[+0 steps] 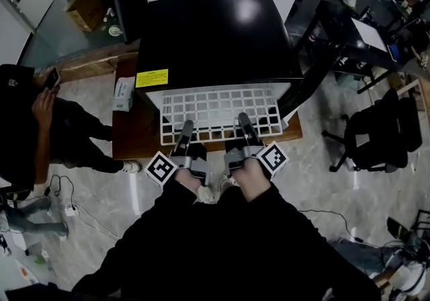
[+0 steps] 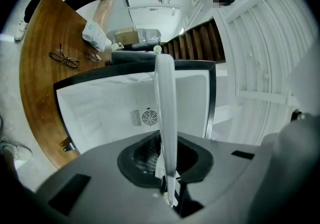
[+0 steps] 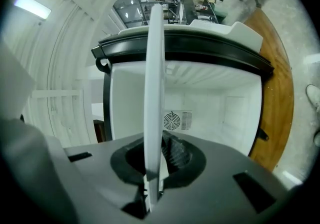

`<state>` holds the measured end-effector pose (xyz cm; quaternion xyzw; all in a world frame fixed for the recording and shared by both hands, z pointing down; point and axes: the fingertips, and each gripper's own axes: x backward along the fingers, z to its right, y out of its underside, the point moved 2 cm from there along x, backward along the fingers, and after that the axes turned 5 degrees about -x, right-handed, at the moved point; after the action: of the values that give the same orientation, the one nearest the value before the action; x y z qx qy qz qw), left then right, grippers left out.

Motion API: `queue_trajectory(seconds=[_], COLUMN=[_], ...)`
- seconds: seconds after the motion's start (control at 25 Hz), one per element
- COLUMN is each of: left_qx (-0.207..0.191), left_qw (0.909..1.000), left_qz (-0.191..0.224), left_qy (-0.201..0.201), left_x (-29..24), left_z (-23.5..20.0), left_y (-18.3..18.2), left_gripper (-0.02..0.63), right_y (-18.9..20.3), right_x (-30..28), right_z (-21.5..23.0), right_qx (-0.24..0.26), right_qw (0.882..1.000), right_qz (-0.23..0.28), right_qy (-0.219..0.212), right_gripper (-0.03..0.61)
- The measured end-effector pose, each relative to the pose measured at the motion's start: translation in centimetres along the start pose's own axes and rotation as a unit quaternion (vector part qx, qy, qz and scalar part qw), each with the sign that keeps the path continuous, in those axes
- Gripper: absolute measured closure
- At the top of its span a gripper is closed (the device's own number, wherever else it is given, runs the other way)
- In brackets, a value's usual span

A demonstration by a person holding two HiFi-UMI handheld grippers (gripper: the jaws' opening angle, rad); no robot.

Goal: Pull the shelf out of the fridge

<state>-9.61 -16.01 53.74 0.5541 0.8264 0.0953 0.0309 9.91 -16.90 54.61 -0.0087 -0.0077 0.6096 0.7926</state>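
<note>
The left gripper (image 1: pixel 185 129) and the right gripper (image 1: pixel 244 123) each pinched tight on the near edge of the white wire shelf (image 1: pixel 216 109). The shelf stuck partly out of the black fridge (image 1: pixel 215 37), its back end inside.

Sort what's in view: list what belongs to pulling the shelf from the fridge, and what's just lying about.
Job: shelf, fridge, left gripper and right gripper, both clamped on the shelf.
Lying about: white packet, glasses, cardboard box, office chair.
</note>
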Motion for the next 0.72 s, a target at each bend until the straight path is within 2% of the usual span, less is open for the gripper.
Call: queue_trajectory(seconds=[0.16,0.28,0.4,0.56,0.72], left_qx=[0.007,-0.013,-0.011,-0.007,-0.019], left_qw=[0.9999,0.9997,0.9995,0.9992,0.9979], left_qz=[-0.011,-0.022,-0.028,-0.036,-0.057], left_qy=[-0.002,0.007,0.009,0.015,0.023], left_x=[2.0,3.3,4.8,6.3,7.1], left_z=[0.4,1.4,2.0,2.3,2.6], left_y=[0.9,1.3,1.7,2.1,2.6], left_gripper=[0.580,0.581,0.581,0.580,0.574], right_y=[0.5,0.9,1.5,2.1,2.1], right_x=[2.2,4.1,5.6,7.0,8.0], right_z=[0.1,0.2,-0.3,-1.7,-3.6], right_qx=[-0.008,-0.019,-0.021,0.005,0.039], right_qw=[1.000,1.000,1.000,1.000,0.998], right_qz=[-0.001,0.000,-0.004,-0.006,-0.001], right_qy=[-0.002,-0.001,-0.009,-0.025,-0.046], right_gripper=[0.548,0.548,0.548,0.548,0.548])
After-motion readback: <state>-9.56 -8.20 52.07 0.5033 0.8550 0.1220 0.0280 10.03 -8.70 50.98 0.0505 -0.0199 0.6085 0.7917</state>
